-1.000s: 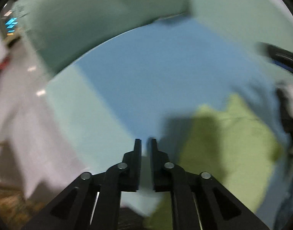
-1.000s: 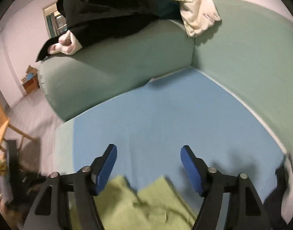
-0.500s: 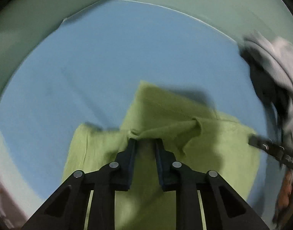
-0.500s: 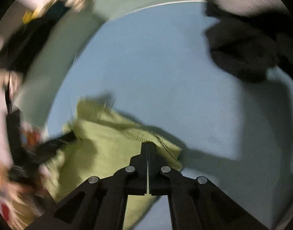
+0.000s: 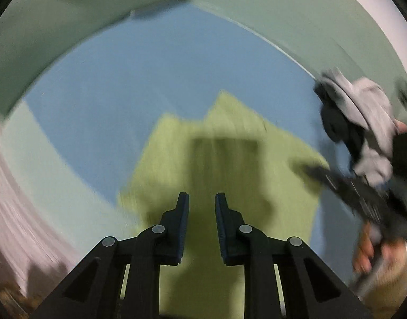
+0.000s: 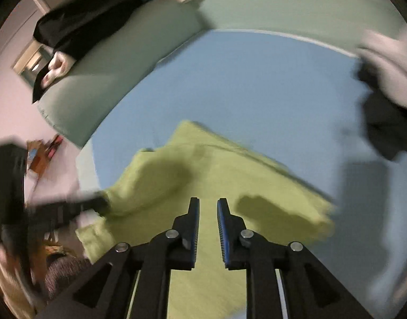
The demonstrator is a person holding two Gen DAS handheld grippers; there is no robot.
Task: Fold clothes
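Green cloth under the left gripper

The left gripper (image 5: 202, 199) hangs over the green cloth (image 5: 230, 164), its fingers (image 5: 182, 212) a narrow gap apart with nothing between them. The cloth lies on a blue sheet (image 5: 150, 79). At the cloth's right edge sits the blurred right gripper (image 5: 323, 172); beyond it, a grey and dark clothes pile (image 5: 363, 117)

no readable text, no labels, no brands, no numbers anywhere
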